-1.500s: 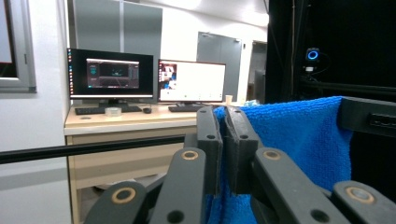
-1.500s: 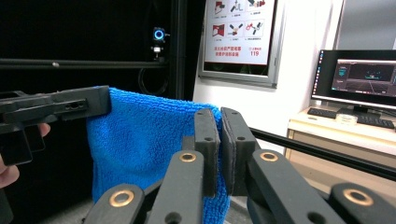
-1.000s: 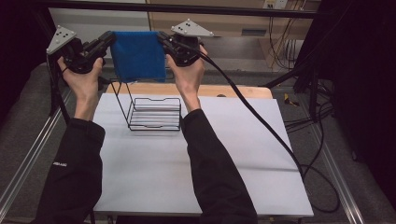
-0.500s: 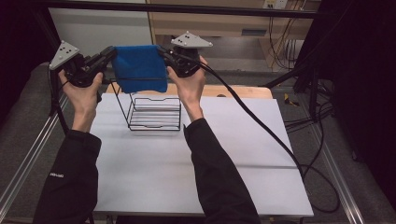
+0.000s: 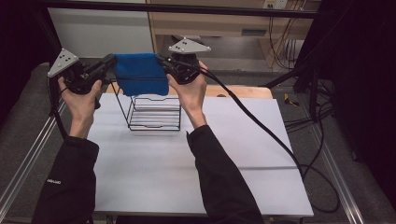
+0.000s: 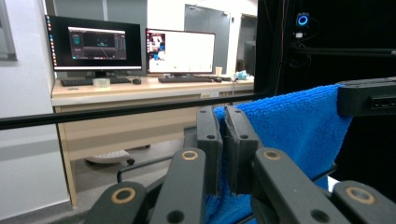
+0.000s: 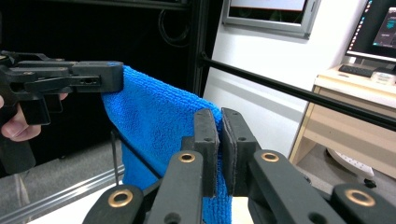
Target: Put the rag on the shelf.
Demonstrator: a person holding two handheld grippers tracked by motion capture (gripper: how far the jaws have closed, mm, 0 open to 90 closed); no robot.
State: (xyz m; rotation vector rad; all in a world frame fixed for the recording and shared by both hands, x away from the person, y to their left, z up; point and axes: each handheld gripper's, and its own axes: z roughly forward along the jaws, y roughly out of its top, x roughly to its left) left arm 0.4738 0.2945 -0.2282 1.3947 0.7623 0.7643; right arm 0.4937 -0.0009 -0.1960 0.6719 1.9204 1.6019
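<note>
The blue cloth [image 5: 140, 73] is hanging in the air between the two hands, stretched out sideways, with its long top edge running left to right above the wire rack [image 5: 154, 111]. The left hand-held gripper [image 5: 106, 63] is pinching the cloth's left upper corner, its jaws closed on the fabric, and in the left gripper view the cloth [image 6: 299, 126] is running away to the right toward the other tool. The right hand-held gripper [image 5: 163, 63] is clamping the right upper corner in the same way; in the right gripper view the cloth [image 7: 159, 121] is spreading off to the left.

The rack is standing on the white tabletop [image 5: 154, 177], directly under the cloth, whose lower hem is hanging just about level with the rack's top bar. The bar appears to lie parallel to the cloth's top edge, so draping it would likely mean carrying both corners forward and down together. Both hands are about equally near the rack, one on each side.
</note>
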